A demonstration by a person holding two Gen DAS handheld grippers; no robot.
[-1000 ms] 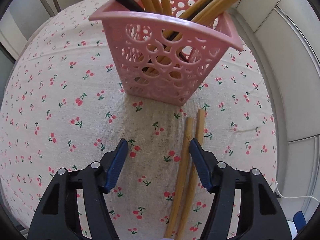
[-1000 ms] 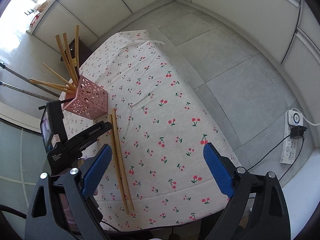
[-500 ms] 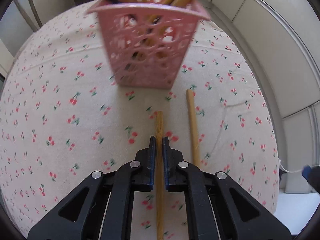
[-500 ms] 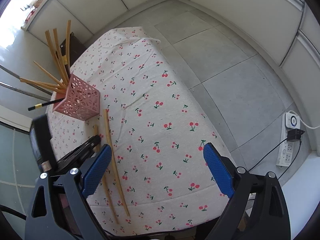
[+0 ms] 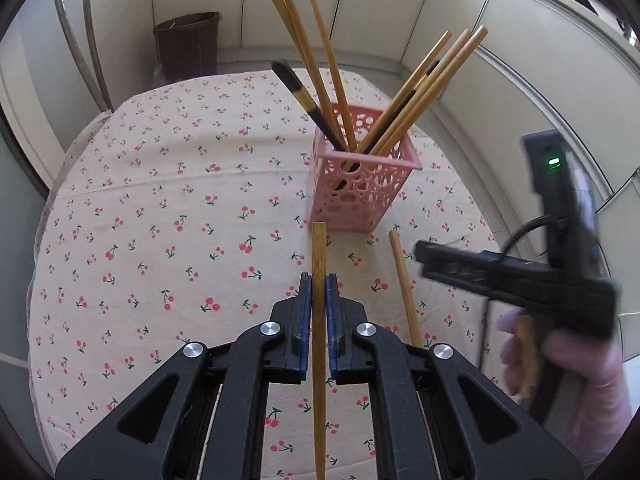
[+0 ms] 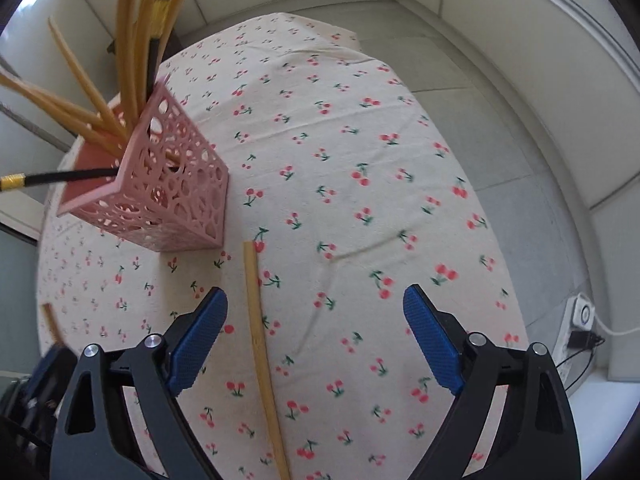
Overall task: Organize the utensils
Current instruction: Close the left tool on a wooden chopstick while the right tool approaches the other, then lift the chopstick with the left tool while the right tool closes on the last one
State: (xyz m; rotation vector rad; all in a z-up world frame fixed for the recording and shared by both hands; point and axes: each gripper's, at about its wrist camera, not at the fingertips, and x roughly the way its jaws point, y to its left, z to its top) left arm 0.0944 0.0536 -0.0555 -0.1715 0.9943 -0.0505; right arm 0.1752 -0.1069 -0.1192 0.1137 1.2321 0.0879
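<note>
My left gripper [image 5: 319, 282] is shut on a bamboo chopstick [image 5: 319, 252] and holds it lifted above the cherry-print tablecloth [image 5: 160, 240], its tip pointing toward the pink perforated basket [image 5: 362, 192]. The basket holds several bamboo and black chopsticks [image 5: 332, 72]. A second bamboo chopstick [image 6: 258, 320] lies flat on the cloth in front of the basket [image 6: 172, 196]; it also shows in the left wrist view [image 5: 404, 284]. My right gripper [image 6: 316, 320] is open and hovers low over that lying chopstick, which sits near its left finger.
The table edge drops to a tiled floor [image 6: 520, 128] on the right. A power strip [image 6: 580, 320] lies on the floor. A dark bin [image 5: 188, 44] stands beyond the table's far end.
My left gripper closed on one chopstick and lifted it off the cloth. My right gripper came down and forward over the other chopstick, still open.
</note>
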